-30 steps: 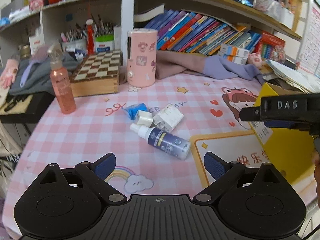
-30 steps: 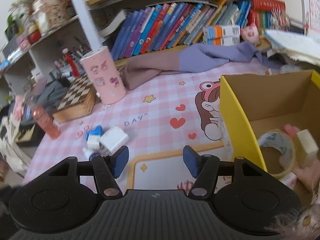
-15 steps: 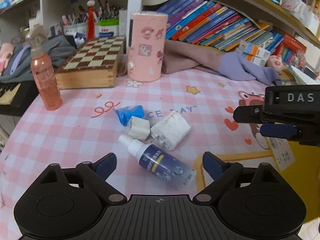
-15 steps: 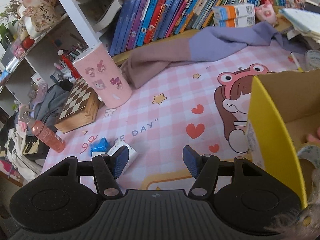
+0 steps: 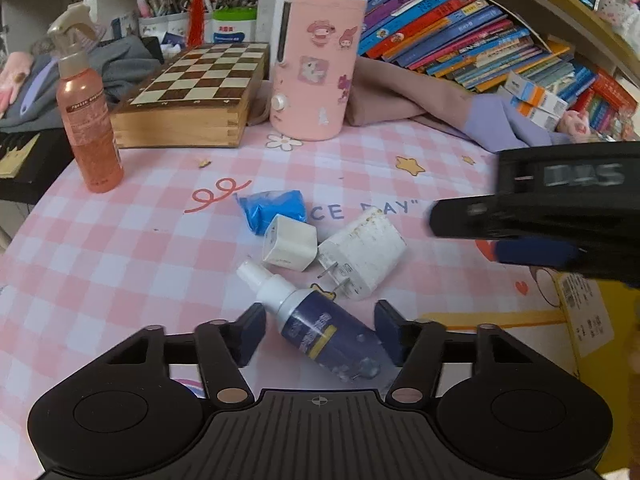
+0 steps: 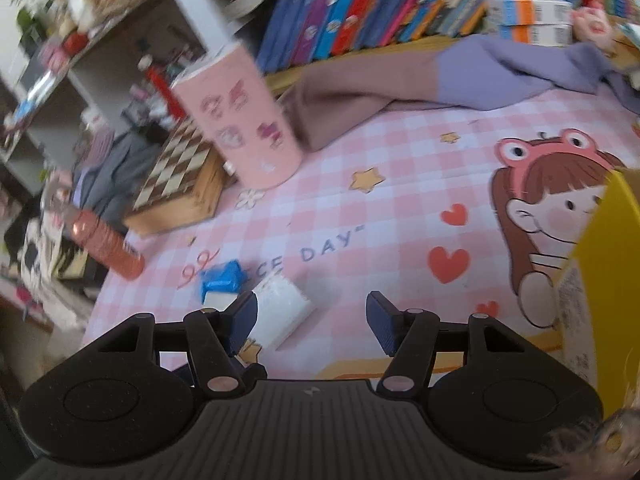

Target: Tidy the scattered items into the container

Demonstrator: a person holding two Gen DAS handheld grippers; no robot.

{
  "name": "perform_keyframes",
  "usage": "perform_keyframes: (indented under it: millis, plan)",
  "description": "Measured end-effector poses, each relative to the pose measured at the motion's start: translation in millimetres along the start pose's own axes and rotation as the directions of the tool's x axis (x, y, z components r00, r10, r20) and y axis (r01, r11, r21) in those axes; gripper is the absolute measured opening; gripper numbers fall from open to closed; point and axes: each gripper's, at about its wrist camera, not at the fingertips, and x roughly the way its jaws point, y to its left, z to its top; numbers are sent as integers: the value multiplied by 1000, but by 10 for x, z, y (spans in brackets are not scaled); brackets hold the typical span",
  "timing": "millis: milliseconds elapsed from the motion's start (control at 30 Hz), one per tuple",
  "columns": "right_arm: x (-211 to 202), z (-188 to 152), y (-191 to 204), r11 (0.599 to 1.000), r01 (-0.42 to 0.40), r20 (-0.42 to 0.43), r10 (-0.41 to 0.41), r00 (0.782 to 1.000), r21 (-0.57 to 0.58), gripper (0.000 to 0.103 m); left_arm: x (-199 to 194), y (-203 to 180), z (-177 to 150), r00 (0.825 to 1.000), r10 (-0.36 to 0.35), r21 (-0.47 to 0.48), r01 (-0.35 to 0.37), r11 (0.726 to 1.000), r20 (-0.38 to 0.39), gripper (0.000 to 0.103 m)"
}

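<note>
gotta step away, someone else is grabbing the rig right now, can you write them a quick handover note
Left gripper: open, low over the table, fingers on either side of the lying spray bottle, not yet closed on it.
Right gripper: open, empty, above the mat near the big white charger.
Still loose on the pink checked mat: spray bottle, small white plug, big white charger, blue packet, all clustered together.
Yellow box: at the right edge; its inside is not visible.
Left to do: close on the bottle, carry it to the box, then the other three.
</note>
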Motion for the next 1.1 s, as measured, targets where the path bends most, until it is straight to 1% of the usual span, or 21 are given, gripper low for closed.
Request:
perform_keyframes:
  millis: [67, 167, 200, 267, 400, 467, 567, 633, 700, 800, 867, 900, 933, 1000, 1100]
  plan:
    - [91, 12, 75, 999, -7, -23, 6, 1000, -54, 61, -36, 19, -14, 1000, -2, 8, 2, 1000, 1, 50]
    - [244, 13, 179, 989, -17, -60, 9, 998, -145, 62, -97, 86, -37, 1000, 0, -6, 0, 1000, 3, 49]
    - [292, 9, 213, 985, -19, -72, 6, 997, -174, 62, -114, 104, -41, 1000, 5, -6, -5, 1000, 3, 45]
    - [366, 0, 277, 974, -27, -93, 7, 996, -225, 63, -151, 169, -63, 1000, 14, -13, -14, 1000, 0, 42]
    - [516, -30, 422, 941, -35, -117, -5, 993, -336, 63, -211, 308, -97, 1000, 16, -56, -17, 998, -12, 41]
    - [576, -48, 491, 919, -22, -110, -23, 994, -393, 67, -225, 321, -100, 1000, 22, -68, -23, 997, -22, 42]
    - [643, -46, 567, 889, -9, -94, -38, 995, -458, 67, -247, 326, -123, 999, 28, -82, -31, 996, -30, 43]
    - [703, -42, 577, 881, -4, -101, -50, 994, -472, 66, -251, 332, -139, 999, 36, -98, -40, 994, -37, 49]
    - [754, -47, 560, 881, -1, -117, -62, 991, -473, 66, -258, 330, -157, 998, 36, -111, -42, 993, -54, 52]
    - [784, -74, 506, 887, -7, -138, -65, 988, -462, 65, -252, 282, -211, 997, 18, -103, -26, 994, -79, 52]
    - [779, -91, 474, 897, -11, -140, -57, 988, -442, 63, -212, 270, -251, 995, -1, -99, -9, 995, -96, 49]
    - [769, -98, 466, 899, -12, -135, -52, 989, -437, 62, -206, 278, -265, 996, -2, -104, -8, 995, -93, 46]
    - [761, -102, 462, 901, -12, -130, -49, 990, -434, 56, -199, 294, -269, 996, -2, -107, -8, 994, -89, 41]
    - [749, -103, 445, 905, -13, -127, -45, 991, -425, 54, -192, 317, -265, 996, 6, -107, -15, 994, -85, 34]
    - [723, -127, 424, 906, -13, -120, -42, 992, -422, 51, -194, 332, -274, 997, 7, -101, -15, 995, -77, 32]
